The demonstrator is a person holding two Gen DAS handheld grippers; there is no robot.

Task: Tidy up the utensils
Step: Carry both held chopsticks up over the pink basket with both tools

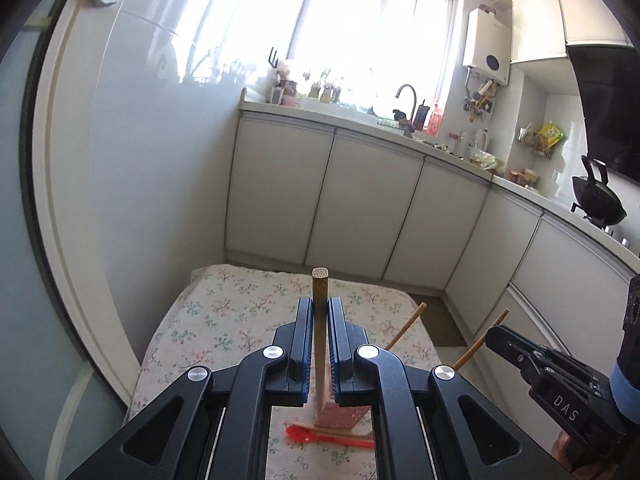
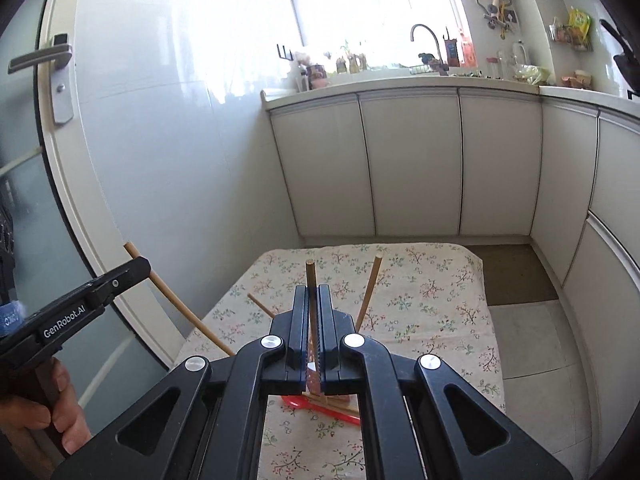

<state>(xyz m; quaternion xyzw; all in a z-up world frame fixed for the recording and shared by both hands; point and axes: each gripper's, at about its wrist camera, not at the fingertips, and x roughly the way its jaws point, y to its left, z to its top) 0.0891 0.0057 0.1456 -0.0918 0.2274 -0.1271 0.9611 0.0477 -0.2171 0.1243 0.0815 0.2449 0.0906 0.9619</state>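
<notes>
My left gripper is shut on an upright wooden chopstick whose lower end goes into a pink perforated utensil holder on the floral table. My right gripper is shut on another wooden chopstick, also standing upright over the pink holder. A red plastic spoon and a loose chopstick lie on the cloth in front of the holder. Two more chopsticks lean out of the holder. The right gripper shows in the left wrist view, the left gripper in the right wrist view.
A small table under a floral cloth stands near white kitchen cabinets. A glass door with a handle is at the left. The counter holds a sink tap and a black wok.
</notes>
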